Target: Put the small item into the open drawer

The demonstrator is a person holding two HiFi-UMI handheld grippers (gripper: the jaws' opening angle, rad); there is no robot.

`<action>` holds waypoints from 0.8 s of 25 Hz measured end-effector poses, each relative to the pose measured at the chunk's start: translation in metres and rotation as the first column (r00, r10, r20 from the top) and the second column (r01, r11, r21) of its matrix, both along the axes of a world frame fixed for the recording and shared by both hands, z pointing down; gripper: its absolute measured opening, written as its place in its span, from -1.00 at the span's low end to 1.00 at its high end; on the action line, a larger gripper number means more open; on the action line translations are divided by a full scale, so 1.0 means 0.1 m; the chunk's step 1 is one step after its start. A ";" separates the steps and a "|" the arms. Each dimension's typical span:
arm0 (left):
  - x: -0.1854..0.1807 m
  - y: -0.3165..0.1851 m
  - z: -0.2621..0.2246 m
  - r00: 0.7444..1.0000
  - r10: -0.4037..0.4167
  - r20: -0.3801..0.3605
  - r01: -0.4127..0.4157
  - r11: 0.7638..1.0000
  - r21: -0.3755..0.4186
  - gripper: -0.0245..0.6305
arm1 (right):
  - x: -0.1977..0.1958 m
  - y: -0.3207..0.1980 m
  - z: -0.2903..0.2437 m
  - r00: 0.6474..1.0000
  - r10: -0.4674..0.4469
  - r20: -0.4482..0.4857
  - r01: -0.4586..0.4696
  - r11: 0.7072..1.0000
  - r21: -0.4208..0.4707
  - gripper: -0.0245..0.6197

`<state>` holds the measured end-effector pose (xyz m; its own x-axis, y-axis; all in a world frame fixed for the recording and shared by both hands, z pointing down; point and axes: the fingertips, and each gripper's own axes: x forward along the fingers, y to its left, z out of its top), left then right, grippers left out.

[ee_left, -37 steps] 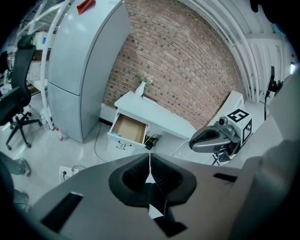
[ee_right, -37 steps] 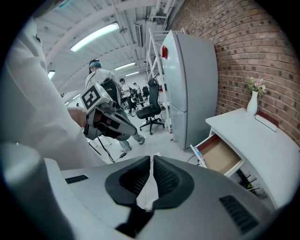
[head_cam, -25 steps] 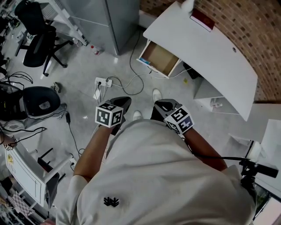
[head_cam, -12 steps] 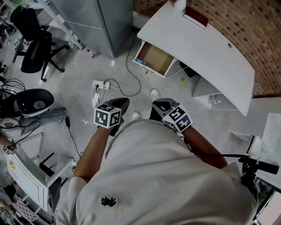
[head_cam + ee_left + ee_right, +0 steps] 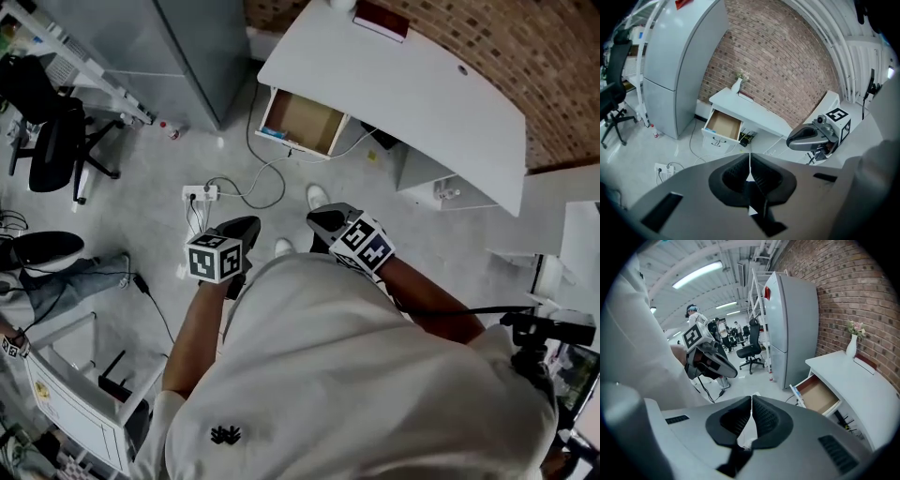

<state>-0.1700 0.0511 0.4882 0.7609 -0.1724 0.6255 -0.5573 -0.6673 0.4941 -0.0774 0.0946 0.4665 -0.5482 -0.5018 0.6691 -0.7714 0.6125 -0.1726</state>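
Grey floor, open drawer well ahead | left claw, right claw both closed, seemingly empty | we risked arriving without small item.

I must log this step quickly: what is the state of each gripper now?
Left gripper: shut, nothing seen between its jaws.
Right gripper: shut; whether it holds anything cannot be told.

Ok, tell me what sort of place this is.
Probably a shared office or lab workspace: a white desk with an open drawer against a brick wall, a rolling office chair, and a power strip on the floor.
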 end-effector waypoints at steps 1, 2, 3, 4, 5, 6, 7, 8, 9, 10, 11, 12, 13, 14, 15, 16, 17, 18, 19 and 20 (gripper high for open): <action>0.01 -0.01 -0.01 1.000 0.001 -0.004 -0.001 1.000 -0.004 -0.84 | -0.01 -0.02 -0.01 1.000 -0.002 0.003 0.002 1.000 -0.003 -0.82; 0.03 -0.03 -0.02 1.000 0.007 -0.007 -0.007 1.000 -0.005 -0.84 | -0.01 -0.03 -0.02 1.000 0.002 0.003 -0.002 1.000 -0.005 -0.82; 0.05 -0.05 -0.04 1.000 0.017 -0.008 -0.017 1.000 -0.004 -0.84 | 0.00 -0.03 -0.03 1.000 0.010 0.001 -0.010 1.000 -0.006 -0.82; 0.07 -0.06 -0.05 1.000 0.027 -0.009 -0.027 1.000 -0.003 -0.84 | 0.01 -0.04 -0.03 1.000 0.019 -0.002 -0.019 1.000 -0.008 -0.82; 0.09 -0.07 -0.05 0.999 0.035 -0.011 -0.035 0.999 -0.005 -0.84 | 0.02 -0.05 -0.02 1.000 0.023 -0.004 -0.023 1.000 -0.008 -0.82; 0.10 -0.08 -0.04 0.999 0.038 -0.013 -0.038 0.999 -0.008 -0.84 | 0.02 -0.06 -0.02 1.000 0.022 -0.004 -0.022 1.000 -0.007 -0.82; 0.10 -0.09 -0.02 0.999 0.039 -0.015 -0.039 0.999 -0.012 -0.84 | 0.01 -0.08 -0.01 1.000 0.019 -0.004 -0.019 1.000 -0.006 -0.82; 0.11 -0.10 -0.01 0.999 0.039 -0.015 -0.039 0.999 -0.016 -0.84 | 0.01 -0.11 -0.01 1.000 0.015 -0.004 -0.015 1.000 -0.005 -0.82; 0.11 -0.11 0.01 0.999 0.037 -0.013 -0.038 0.999 -0.020 -0.84 | 0.02 -0.13 -0.01 1.000 0.013 -0.004 -0.013 1.000 -0.005 -0.82; 0.12 -0.12 0.02 0.999 0.036 -0.011 -0.036 0.999 -0.024 -0.84 | 0.04 -0.15 0.00 1.000 0.012 -0.004 -0.012 1.000 -0.005 -0.82; 0.13 -0.13 0.04 0.999 0.036 -0.008 -0.036 0.999 -0.030 -0.84 | 0.05 -0.17 0.01 1.000 0.013 -0.003 -0.013 1.000 -0.006 -0.82; 0.13 -0.13 0.06 0.999 0.036 -0.006 -0.036 0.999 -0.034 -0.84 | 0.07 -0.18 0.02 1.000 0.014 -0.002 -0.014 1.000 -0.008 -0.82; 0.14 -0.14 0.08 0.999 0.036 -0.003 -0.036 0.999 -0.037 -0.84 | 0.07 -0.19 0.03 1.000 0.012 -0.001 -0.012 1.000 -0.009 -0.82; 0.13 -0.14 0.10 0.999 0.035 0.000 -0.035 0.999 -0.038 -0.84 | 0.08 -0.20 0.05 1.000 0.009 -0.001 -0.009 1.000 -0.011 -0.82; 0.13 -0.13 0.11 0.999 0.032 0.001 -0.032 0.999 -0.039 -0.84 | 0.07 -0.20 0.06 1.000 0.005 -0.001 -0.005 1.000 -0.013 -0.82; 0.12 -0.12 0.12 1.000 0.030 0.001 -0.030 0.999 -0.041 -0.84 | 0.06 -0.19 0.06 1.000 0.001 0.000 -0.001 1.000 -0.015 -0.82; 0.12 -0.11 0.12 1.000 0.028 0.001 -0.028 0.999 -0.043 -0.84 | 0.06 -0.18 0.07 1.000 -0.001 -0.001 0.001 1.000 -0.017 -0.82; 0.11 -0.10 0.12 1.000 0.026 0.001 -0.026 0.999 -0.045 -0.84 | 0.05 -0.18 0.07 1.000 -0.003 -0.002 0.003 1.000 -0.017 -0.82; 0.12 -0.09 0.11 1.000 0.025 0.000 -0.025 0.999 -0.046 -0.84 | 0.05 -0.18 0.07 1.000 -0.004 -0.003 0.004 1.000 -0.016 -0.82; 0.12 -0.09 0.11 1.000 0.025 0.000 -0.025 0.999 -0.047 -0.84 | 0.04 -0.18 0.05 1.000 -0.006 -0.004 0.006 1.000 -0.015 -0.82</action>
<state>-0.1583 0.0426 0.4991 0.7642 -0.1239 0.6330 -0.5412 -0.6571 0.5248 -0.0731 0.0763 0.4719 -0.5487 -0.4883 0.6786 -0.7683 0.6146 -0.1790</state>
